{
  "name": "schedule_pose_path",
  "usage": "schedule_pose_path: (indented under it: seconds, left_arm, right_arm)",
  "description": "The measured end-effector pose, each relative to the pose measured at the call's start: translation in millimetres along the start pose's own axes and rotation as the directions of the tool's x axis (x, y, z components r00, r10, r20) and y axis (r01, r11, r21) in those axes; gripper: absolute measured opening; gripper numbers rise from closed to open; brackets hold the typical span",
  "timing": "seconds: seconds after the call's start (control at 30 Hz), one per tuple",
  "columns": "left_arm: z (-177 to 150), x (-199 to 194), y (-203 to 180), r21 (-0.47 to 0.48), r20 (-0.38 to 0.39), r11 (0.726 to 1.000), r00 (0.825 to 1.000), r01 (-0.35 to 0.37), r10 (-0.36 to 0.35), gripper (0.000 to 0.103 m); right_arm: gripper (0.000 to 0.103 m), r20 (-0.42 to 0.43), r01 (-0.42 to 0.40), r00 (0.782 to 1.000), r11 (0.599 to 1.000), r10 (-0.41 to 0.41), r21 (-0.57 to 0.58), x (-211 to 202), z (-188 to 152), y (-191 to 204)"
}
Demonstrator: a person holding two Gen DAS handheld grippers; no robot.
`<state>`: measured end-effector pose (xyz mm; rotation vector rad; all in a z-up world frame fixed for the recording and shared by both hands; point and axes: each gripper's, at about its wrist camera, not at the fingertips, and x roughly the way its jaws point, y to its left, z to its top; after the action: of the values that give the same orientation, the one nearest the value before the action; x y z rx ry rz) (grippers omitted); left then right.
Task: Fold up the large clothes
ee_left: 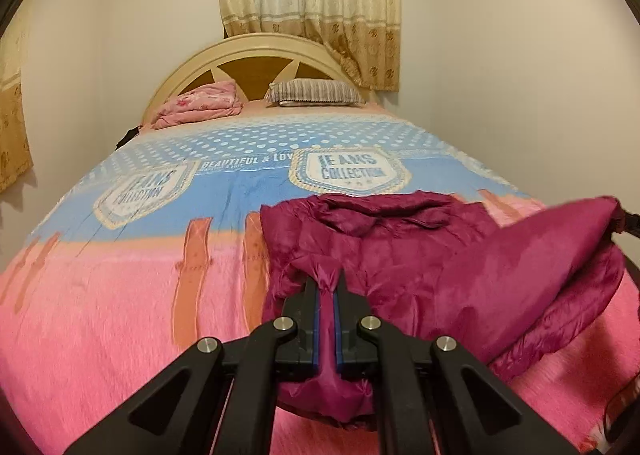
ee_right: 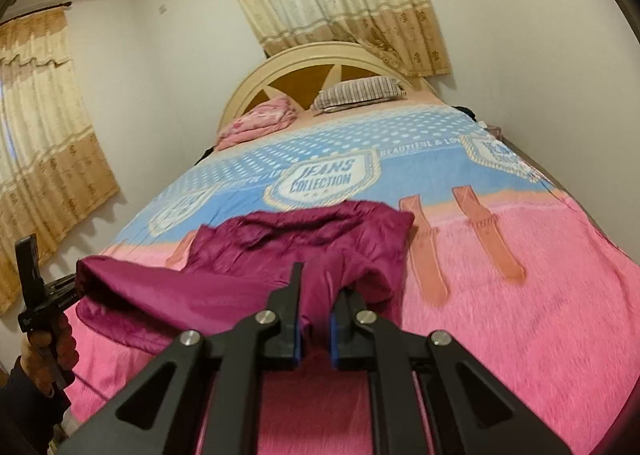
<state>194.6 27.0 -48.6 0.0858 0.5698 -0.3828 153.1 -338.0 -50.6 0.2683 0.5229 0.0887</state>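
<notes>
Two grippers, left (ee_left: 329, 289) and right (ee_right: 318, 287), are each clamped on the near edge of one magenta garment (ee_left: 420, 251), which is lifted at that edge and draped lengthwise toward the headboard (ee_left: 256, 55) across one pink-and-blue bedspread (ee_left: 120, 295), beyond which two pillows are seen.

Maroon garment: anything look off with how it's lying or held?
Nothing damaged. The maroon garment is still rumpled, bunched near its far edge, on the bedspread. Left gripper and right gripper each pinch its near edge.
</notes>
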Motion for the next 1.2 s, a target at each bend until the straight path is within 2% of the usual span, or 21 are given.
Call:
schedule_pose_path:
  seconds: [0.13, 0.27, 0.33, 0.37, 0.4, 0.43, 0.47, 0.5, 0.6, 0.67, 0.77, 0.83, 0.9, 0.93, 0.97, 1.0, 1.03, 1.1, 1.13, 1.2]
  left_arm:
    - [20, 43, 6, 0.020, -0.006, 0.999, 0.999, -0.040, 0.040, 0.004]
    - [30, 91, 16, -0.011, -0.044, 0.997, 0.996, -0.078, 0.077, 0.009]
    - [35, 106, 19, -0.033, -0.058, 0.994, 0.993, -0.104, 0.102, 0.019]
    - [37, 113, 22, -0.057, -0.059, 0.990, 0.991, -0.126, 0.123, 0.034]
    - [40, 115, 26, -0.081, -0.037, 0.984, 0.987, -0.158, 0.156, 0.055]
    - [44, 115, 30, -0.099, -0.013, 0.977, 0.982, -0.191, 0.191, 0.067]
    - [48, 114, 33, -0.116, 0.013, 0.968, 0.975, -0.221, 0.224, 0.083]
    - [52, 112, 36, -0.139, 0.052, 0.958, 0.965, -0.249, 0.259, 0.090]
    - [59, 113, 35, -0.152, 0.075, 0.948, 0.953, -0.279, 0.292, 0.090]
    - [63, 113, 26, -0.158, 0.104, 0.933, 0.934, -0.323, 0.341, 0.090]
    - [64, 112, 12, -0.153, 0.146, 0.923, 0.915, -0.354, 0.375, 0.091]
    - [63, 118, 1, -0.130, 0.156, 0.927, 0.916, -0.351, 0.369, 0.092]
    - [60, 142, -19, -0.042, 0.124, 0.930, 0.922, -0.365, 0.367, 0.092]
    - [60, 150, -23, -0.015, 0.113, 0.927, 0.921, -0.375, 0.374, 0.092]
    - [57, 164, -27, 0.011, 0.096, 0.914, 0.910, -0.407, 0.404, 0.092]
    - [55, 172, -29, 0.020, 0.086, 0.904, 0.902, -0.426, 0.423, 0.092]
    - [54, 178, -28, 0.022, 0.079, 0.901, 0.899, -0.433, 0.430, 0.092]
    - [52, 197, -25, 0.032, 0.032, 0.893, 0.893, -0.449, 0.448, 0.092]
    - [51, 204, -23, 0.027, 0.004, 0.888, 0.889, -0.458, 0.458, 0.092]
    - [52, 209, -15, -0.016, -0.042, 0.893, 0.893, -0.449, 0.448, 0.092]
  right_arm:
    - [0.011, -0.012, 0.029, 1.000, 0.999, -0.029, 0.015, 36, 19, -11]
    - [0.011, -0.038, 0.047, 0.998, 0.997, -0.044, 0.064, 77, 35, -32]
    - [0.011, -0.053, 0.065, 0.997, 0.995, -0.060, 0.078, 96, 39, -40]
    - [0.011, -0.067, 0.075, 0.995, 0.994, -0.070, 0.083, 108, 40, -45]
    - [0.011, -0.075, 0.079, 0.994, 0.993, -0.073, 0.086, 114, 40, -46]
    - [0.011, -0.087, 0.087, 0.993, 0.993, -0.080, 0.085, 124, 41, -49]
    - [0.011, -0.096, 0.095, 0.992, 0.992, -0.087, 0.083, 133, 41, -52]
    - [0.011, -0.104, 0.101, 0.990, 0.991, -0.092, 0.082, 139, 42, -54]
    - [0.011, -0.127, 0.114, 0.987, 0.990, -0.102, 0.087, 162, 44, -61]
    - [0.011, -0.134, 0.124, 0.985, 0.987, -0.111, 0.098, 176, 46, -66]
    - [0.012, -0.142, 0.136, 0.983, 0.983, -0.118, 0.124, 195, 48, -71]
    - [0.021, -0.139, 0.144, 0.982, 0.980, -0.125, 0.136, 204, 49, -74]
    - [0.029, -0.145, 0.163, 0.979, 0.975, -0.142, 0.148, 213, 52, -76]
    - [0.035, -0.153, 0.167, 0.978, 0.973, -0.143, 0.158, 216, 53, -76]
    - [0.038, -0.158, 0.179, 0.976, 0.969, -0.153, 0.170, 216, 54, -75]
    - [0.051, -0.154, 0.190, 0.974, 0.966, -0.164, 0.174, 215, 55, -72]
    - [0.074, -0.144, 0.193, 0.975, 0.966, -0.170, 0.171, 212, 56, -68]
    - [0.100, -0.095, 0.195, 0.979, 0.970, -0.182, 0.147, 206, 59, -58]
    - [0.100, -0.063, 0.202, 0.979, 0.971, -0.195, 0.129, 201, 60, -52]
    - [0.096, -0.065, 0.230, 0.972, 0.970, -0.225, 0.081, 199, 61, -37]
